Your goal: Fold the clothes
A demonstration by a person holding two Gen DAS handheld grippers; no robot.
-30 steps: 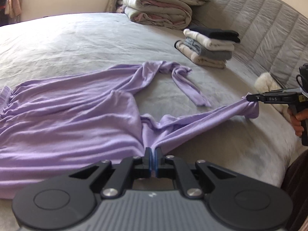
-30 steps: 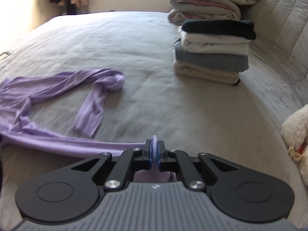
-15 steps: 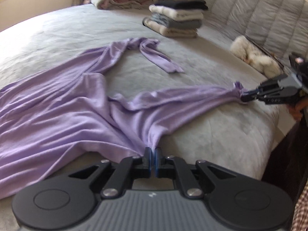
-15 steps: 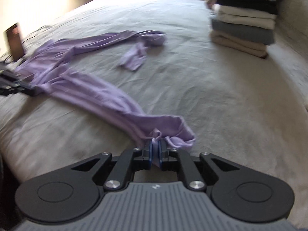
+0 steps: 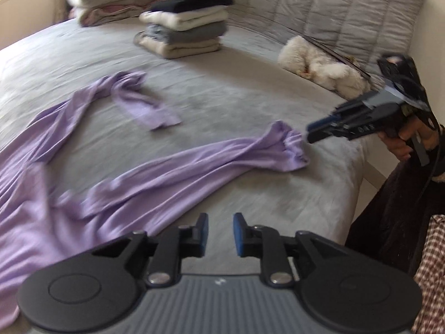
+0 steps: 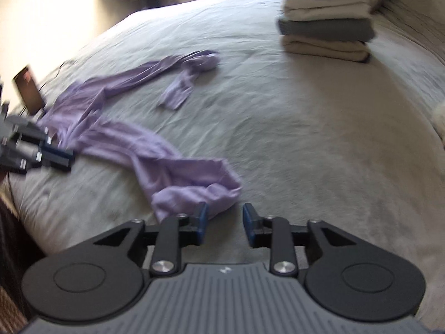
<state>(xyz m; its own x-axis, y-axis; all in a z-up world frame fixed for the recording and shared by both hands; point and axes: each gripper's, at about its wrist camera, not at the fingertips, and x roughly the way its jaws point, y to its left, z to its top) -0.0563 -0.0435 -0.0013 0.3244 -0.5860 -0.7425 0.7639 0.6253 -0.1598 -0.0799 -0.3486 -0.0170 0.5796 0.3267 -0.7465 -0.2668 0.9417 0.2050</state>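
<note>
Lilac long-sleeved top [image 5: 116,189] lies rumpled across the grey bed [image 5: 250,94], near sleeve stretched toward the bed's edge. Left gripper [image 5: 220,231] and right gripper [image 6: 222,222] both opening, nothing between the jaws. Judgement: smooth the body flat before regrasping, pinching single layers at the cuff.

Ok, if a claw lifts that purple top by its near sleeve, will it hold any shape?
Probably not. The purple top lies in soft creases and twisted sleeves on the bed, so it looks thin and floppy; the rest would likely hang or drag behind. It seems light, and its bunched cuff should pinch easily.
</note>
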